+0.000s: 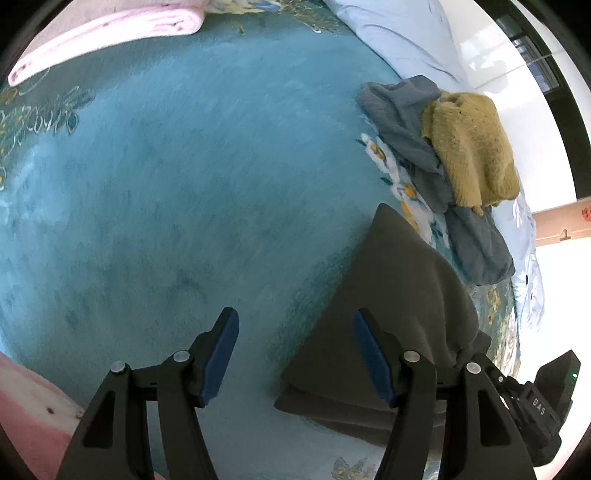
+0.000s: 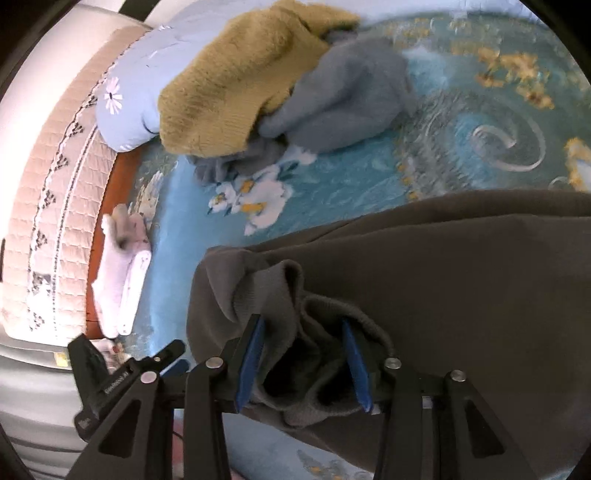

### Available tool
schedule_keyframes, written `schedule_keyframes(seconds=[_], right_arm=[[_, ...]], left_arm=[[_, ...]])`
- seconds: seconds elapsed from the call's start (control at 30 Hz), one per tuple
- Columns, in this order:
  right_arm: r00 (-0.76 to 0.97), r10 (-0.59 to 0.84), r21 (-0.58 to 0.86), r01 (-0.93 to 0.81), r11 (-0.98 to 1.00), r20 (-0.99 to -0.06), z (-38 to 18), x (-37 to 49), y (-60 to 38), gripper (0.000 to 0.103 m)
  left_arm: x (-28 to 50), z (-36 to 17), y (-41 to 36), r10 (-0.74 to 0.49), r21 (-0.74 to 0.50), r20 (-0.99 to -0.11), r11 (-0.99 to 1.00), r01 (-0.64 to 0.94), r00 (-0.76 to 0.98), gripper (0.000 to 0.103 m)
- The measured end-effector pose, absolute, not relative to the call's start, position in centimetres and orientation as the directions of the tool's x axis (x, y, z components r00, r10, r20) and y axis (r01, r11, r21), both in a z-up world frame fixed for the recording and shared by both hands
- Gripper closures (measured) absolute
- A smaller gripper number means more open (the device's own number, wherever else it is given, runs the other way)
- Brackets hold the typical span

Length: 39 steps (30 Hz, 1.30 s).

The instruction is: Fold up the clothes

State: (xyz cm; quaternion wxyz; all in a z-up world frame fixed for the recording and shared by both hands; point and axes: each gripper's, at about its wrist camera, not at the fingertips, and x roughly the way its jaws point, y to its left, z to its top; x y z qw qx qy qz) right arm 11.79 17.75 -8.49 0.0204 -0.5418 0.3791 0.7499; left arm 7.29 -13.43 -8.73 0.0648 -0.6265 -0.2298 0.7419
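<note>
A dark grey garment (image 1: 399, 295) lies folded on the teal bedspread (image 1: 184, 184). My left gripper (image 1: 295, 354) is open and empty, just left of the garment's edge. In the right wrist view the same garment (image 2: 461, 277) fills the lower right. My right gripper (image 2: 301, 358) has its blue pads (image 2: 253, 362) on either side of the bunched ribbed hem (image 2: 310, 369), with the jaws still fairly wide. I cannot tell whether the hem is gripped.
A mustard knit sweater (image 1: 472, 147) lies on a blue-grey garment (image 1: 410, 122) at the right, also in the right wrist view (image 2: 229, 96). A folded pink cloth (image 1: 107, 33) sits far left. A folded white cloth (image 2: 122, 273) lies by the bed edge. A light blue pillow (image 2: 136, 85) is behind.
</note>
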Motion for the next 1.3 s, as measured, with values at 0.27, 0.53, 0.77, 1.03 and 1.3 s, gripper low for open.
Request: schedule_keyframes(seconds=[0.27, 0.53, 0.77, 1.03, 1.3], right_arm=[[-0.443, -0.420, 0.601, -0.450, -0.660, -0.792, -8.3, 11.8, 17.5, 0.088], [-0.596, -0.507, 0.767, -0.333, -0.549, -0.622, -4.2, 14.2, 19.5, 0.090], [-0.460, -0.380, 0.590, -0.522, -0.616, -0.803, -10.1, 16.0, 22.1, 0.090], [-0.435, -0.363, 0.557, -0.508, -0.657, -0.824, -9.6, 16.3, 21.8, 0.086], [-0.507, -0.233, 0.510, -0.518, -0.687, -0.830, -5.1, 17.5, 23.9, 0.086]], left_arm=[[7.3, -9.1, -13.6, 0.404, -0.442, -0.893, -0.872, 0.209, -0.201, 0.038], [7.4, -8.5, -13.1, 0.446, -0.488, -0.864, -0.856, 0.170, -0.233, 0.038], [7.4, -8.6, -12.4, 0.459, -0.490, -0.865, -0.859, 0.149, -0.203, 0.038], [7.7, -9.0, -11.8, 0.470, -0.493, -0.867, -0.857, 0.149, -0.169, 0.038], [7.9, -6.6, -11.3, 0.525, -0.557, -0.808, -0.828, 0.057, -0.267, 0.039]])
